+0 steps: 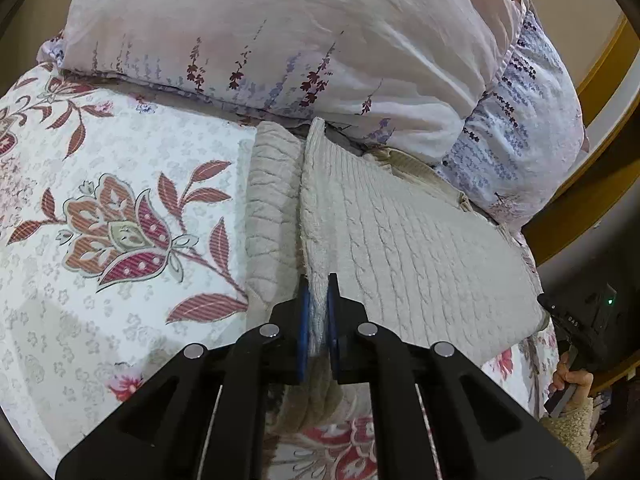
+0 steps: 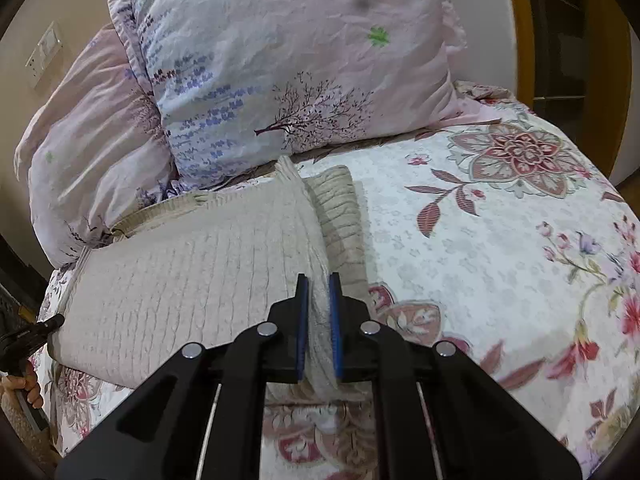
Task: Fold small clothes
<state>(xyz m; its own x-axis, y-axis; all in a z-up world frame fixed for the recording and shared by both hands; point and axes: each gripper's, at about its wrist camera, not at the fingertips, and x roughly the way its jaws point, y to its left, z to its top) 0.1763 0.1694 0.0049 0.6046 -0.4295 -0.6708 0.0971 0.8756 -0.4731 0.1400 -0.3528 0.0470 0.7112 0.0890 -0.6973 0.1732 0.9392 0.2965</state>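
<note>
Sweater (image 1: 400, 240) on bedspread (image 1: 120, 200), pillows (image 1: 280, 40) behind (touching), tools at near edge

My left tool (image 1: 318, 300) is clamped, blue pads pinching a ridge of knit between them. My right tool (image 2: 319, 300) grips likewise, fingers nearly closed, both held low and pointing forward.
</note>
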